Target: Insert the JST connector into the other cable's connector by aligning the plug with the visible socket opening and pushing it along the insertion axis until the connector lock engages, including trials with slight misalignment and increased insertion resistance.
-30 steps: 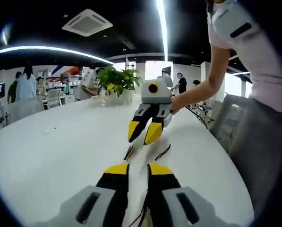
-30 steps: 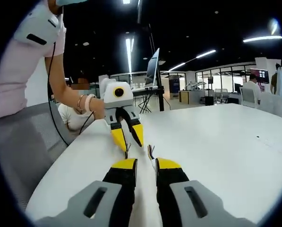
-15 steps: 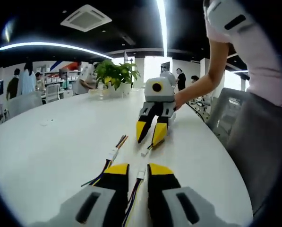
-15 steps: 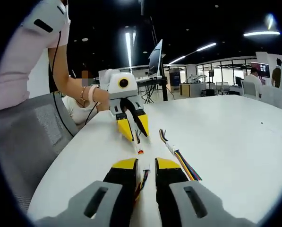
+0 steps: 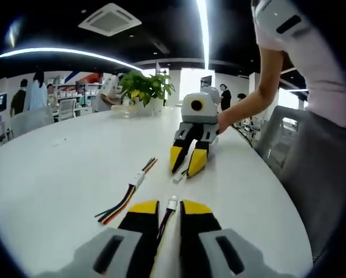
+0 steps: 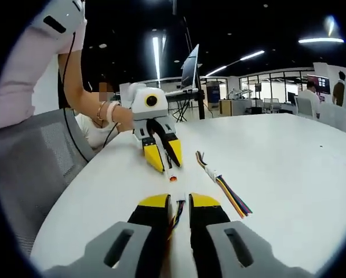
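On the smooth white table (image 5: 57, 174) a loose cable (image 5: 126, 197) lies flat: a fan of coloured wires, a small white block in the middle, more wires beyond. It is free of both tools, off to the left of the near jaws in the left gripper view. In the right gripper view the same cable (image 6: 222, 184) lies to the right, stripes of red, yellow, blue and black splaying toward the camera.

The left gripper (image 5: 168, 207) has black jaws with yellow rubbery tips. They stand nearly together, pinching a thin bundle of wires, and a pale JST connector (image 5: 172, 201) pokes out just past the tips. Seen from the right gripper view, the left gripper (image 6: 161, 161) slopes down toward the table, a hand (image 6: 121, 116) wrapped behind its grey body, bracelets on the wrist; the connector (image 6: 171, 175) at its tips shows a red-orange end.

The right gripper (image 6: 179, 201) is likewise pressed onto wires, with a small connector end (image 6: 179, 200) between its tips. From the left gripper view it (image 5: 188, 162) tilts down too, a white plug (image 5: 178, 178) touching or just above the tabletop; I can't tell which.

The two held connectors face each other, near but apart. Open table runs wide to the left; the curved table edge and a grey mesh chair (image 5: 277, 145) are close on the right.
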A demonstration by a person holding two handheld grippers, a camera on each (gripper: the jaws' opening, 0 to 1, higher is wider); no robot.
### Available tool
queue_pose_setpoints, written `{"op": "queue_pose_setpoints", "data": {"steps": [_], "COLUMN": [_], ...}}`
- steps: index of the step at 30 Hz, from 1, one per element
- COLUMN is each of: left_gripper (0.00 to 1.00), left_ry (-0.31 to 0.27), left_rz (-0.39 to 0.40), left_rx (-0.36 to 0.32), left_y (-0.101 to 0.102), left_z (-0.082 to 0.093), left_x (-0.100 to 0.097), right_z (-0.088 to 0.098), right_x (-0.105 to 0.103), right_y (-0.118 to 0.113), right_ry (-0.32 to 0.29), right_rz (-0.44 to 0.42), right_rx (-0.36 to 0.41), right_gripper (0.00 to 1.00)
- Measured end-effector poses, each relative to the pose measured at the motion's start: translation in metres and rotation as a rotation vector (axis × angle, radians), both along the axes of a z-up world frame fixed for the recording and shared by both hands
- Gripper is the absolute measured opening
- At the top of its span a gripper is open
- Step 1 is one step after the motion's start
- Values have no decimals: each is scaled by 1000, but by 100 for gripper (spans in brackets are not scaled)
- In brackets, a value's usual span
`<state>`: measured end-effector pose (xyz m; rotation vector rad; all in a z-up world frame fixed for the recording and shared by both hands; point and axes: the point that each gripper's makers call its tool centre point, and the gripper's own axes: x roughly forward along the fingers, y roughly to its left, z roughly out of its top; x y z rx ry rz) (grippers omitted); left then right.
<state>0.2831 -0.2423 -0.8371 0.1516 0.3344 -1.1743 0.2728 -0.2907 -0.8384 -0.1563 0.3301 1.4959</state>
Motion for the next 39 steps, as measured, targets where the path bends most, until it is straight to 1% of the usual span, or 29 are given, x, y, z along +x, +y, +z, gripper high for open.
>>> {"op": "queue_pose_setpoints", "data": {"steps": [7,10,13,21,29,33,35,39], "left_gripper": [7,7,5,4,1,0,0,0], "left_ry": [9,16,3,2,-8,6,6,21], "left_rz": [3,8,10,16,18,15,16,18], "left_rx": [-5,-20,-19,-28,-26,-35,-38,-52], "left_y": [0,0,-1,-3,-2,-2,-2,-2], "left_z": [-4,-5,-5,-5,-5,-5,-5,-4], "left_x": [0,0,1,0,0,-1,0,0], "right_z": [-3,-4,-5,-7,-9,-10,-8,-6], "right_x": [3,4,4,4,6,7,8,9], "right_y": [0,0,-1,-1,-2,-2,-2,-1], "right_ry": [-1,-8,-13,-27,-15,-14,-4,-7], "right_rz": [-5,-6,-3,3,-6,-7,-9,-6], "right_rx": [-2,-3,-10,-9,-5,-8,2,6], "right_gripper": [9,9,9,7,5,5,4,4]}}
